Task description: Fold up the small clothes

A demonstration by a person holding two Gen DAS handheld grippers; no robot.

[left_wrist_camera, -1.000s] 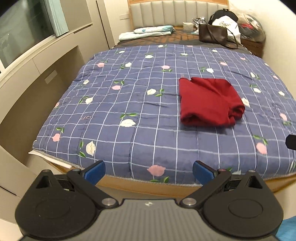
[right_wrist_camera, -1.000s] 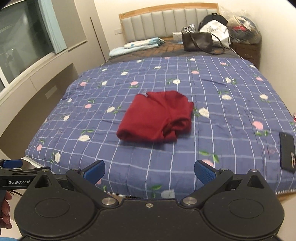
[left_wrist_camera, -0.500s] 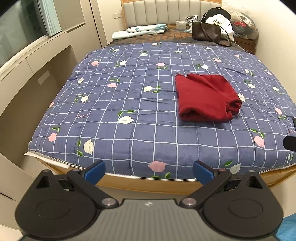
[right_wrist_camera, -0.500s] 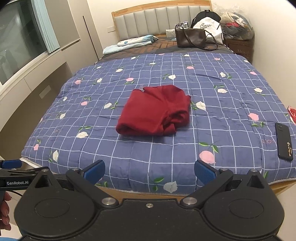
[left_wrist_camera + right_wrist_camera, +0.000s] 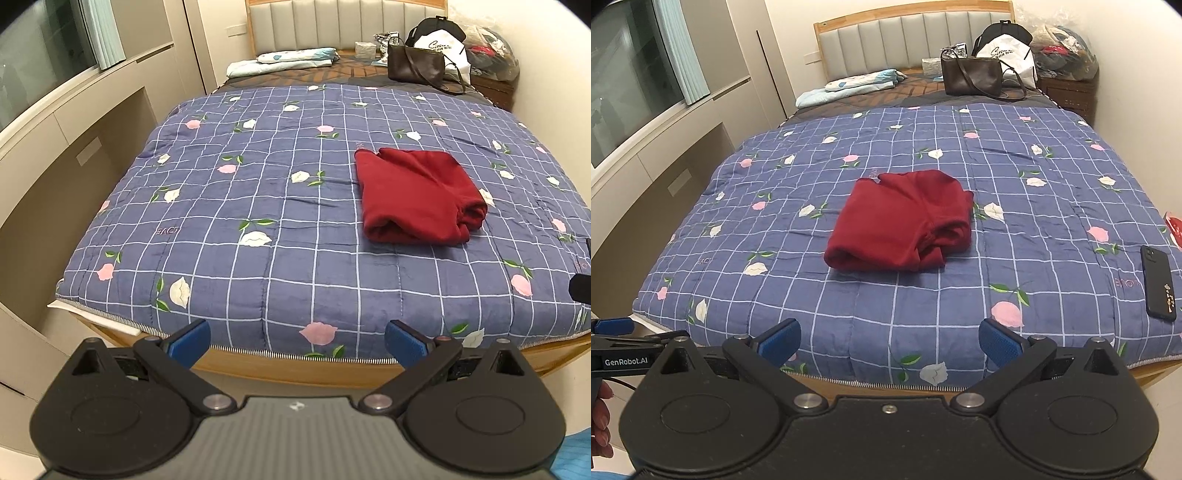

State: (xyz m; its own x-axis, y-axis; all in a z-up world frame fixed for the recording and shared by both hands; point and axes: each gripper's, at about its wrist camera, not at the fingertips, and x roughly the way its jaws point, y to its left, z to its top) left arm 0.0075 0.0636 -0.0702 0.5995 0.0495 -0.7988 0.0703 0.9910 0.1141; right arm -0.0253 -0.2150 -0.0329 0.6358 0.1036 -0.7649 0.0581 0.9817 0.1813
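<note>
Fingers [image 5: 186,338] of left gripper [image 5: 295,338] and right gripper [image 5: 888,339] spread wide, empty, back at the foot of the bed [image 5: 886,384], well short of the garment [image 5: 905,225]. Looks folded already: soft red knit, thick rounded near roll, bunched at right, mid-quilt [image 5: 258,184]. Best left alone, or that bunched edge pinched low and smoothed flat.

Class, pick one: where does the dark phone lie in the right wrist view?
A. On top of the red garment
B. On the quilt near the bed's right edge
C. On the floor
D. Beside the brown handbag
B: the phone lies flat on the quilt near its right edge, apart from the folded red garment.
</note>
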